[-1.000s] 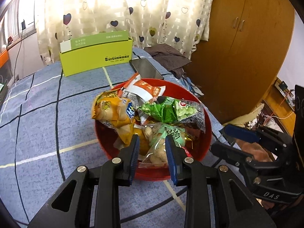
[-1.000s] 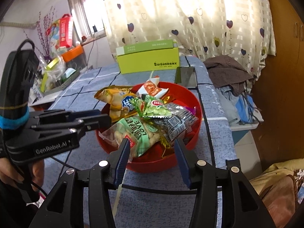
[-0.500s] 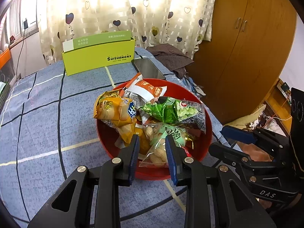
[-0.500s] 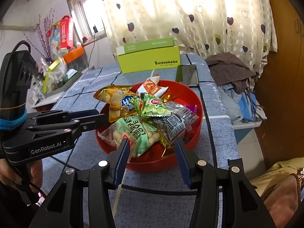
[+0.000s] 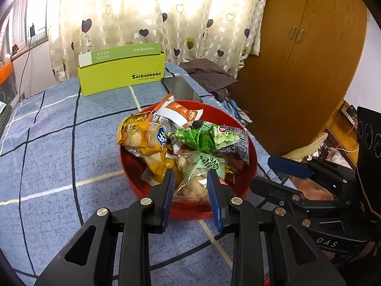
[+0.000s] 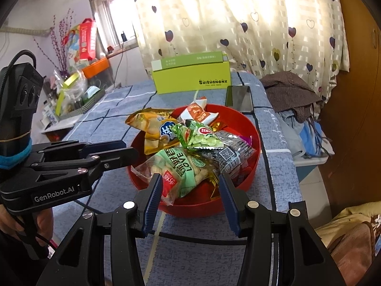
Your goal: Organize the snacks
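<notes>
**Both grippers parked at the snack bowl, camera creeping back**

Snack packets sit heaped in the red bowl [image 5: 247,166] on the blue checked table [image 5: 52,143]: peanut bag [image 5: 197,178] at the near rim, green pea packet [image 5: 214,138] on top, yellow chip bag [image 5: 142,138] hanging over the left edge, orange-white sachet [image 5: 181,112] at the back. Left gripper [image 5: 189,197] sits just short of the near rim, jaws narrow-ish but empty, framing the peanut bag w/o touching. Right gripper [image 6: 188,199] is spread wider, also empty, at the rim.

Change vs. a sec ago: v. little. Bowl reads slightly further off, same jaw gaps, packets unmoved. So a hover, no grab committed.

Green box [image 5: 121,74] stands open-topped behind the bowl, phone [image 5: 181,90] beside it. Box looks the likely destination, imo.
</notes>
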`<state>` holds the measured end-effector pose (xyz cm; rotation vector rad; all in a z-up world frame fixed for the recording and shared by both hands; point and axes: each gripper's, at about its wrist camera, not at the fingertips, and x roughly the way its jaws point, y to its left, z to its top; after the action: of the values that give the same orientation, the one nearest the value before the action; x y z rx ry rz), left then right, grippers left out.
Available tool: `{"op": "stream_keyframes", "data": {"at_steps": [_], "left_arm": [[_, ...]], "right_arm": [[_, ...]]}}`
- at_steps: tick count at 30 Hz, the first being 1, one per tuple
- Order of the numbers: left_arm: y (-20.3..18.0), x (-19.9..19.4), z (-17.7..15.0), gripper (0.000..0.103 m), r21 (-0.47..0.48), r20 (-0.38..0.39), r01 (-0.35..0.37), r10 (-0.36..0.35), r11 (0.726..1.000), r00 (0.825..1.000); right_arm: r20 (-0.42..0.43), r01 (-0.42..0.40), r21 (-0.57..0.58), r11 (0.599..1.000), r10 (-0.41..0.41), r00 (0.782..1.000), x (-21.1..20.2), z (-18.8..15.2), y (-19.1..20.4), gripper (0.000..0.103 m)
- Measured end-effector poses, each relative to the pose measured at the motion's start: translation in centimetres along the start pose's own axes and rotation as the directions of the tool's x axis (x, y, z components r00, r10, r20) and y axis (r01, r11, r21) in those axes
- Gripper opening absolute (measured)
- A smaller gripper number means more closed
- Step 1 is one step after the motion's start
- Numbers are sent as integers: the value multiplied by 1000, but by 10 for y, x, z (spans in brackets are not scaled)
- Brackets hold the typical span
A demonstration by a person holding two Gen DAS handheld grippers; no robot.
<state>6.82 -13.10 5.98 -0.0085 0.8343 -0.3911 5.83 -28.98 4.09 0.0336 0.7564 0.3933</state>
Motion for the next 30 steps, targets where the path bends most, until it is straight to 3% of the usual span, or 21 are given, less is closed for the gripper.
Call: {"op": "stream_keyframes", "data": {"at_steps": [4,8,17,30], "left_arm": [[3,-3,-3,29,-16,12,-4,4,1000,1000],[5,-11,-8,29,-23,35,-51,52,998,998],[15,-17,-18,29,-49,44,-54,56,997,997],[15,-20,-29,29,-48,39,-67,69,997,997]], "right_arm": [[4,4,-11,1000,-4,1000,-2,-2,2,47],[-7,21,-10,1000,-21,1000,-1,-1,2,47],[-29,54,4,999,-53,998,-1,-3,1,55],[-39,58,-49,997,-60,997,0,-4,16,59]]}}
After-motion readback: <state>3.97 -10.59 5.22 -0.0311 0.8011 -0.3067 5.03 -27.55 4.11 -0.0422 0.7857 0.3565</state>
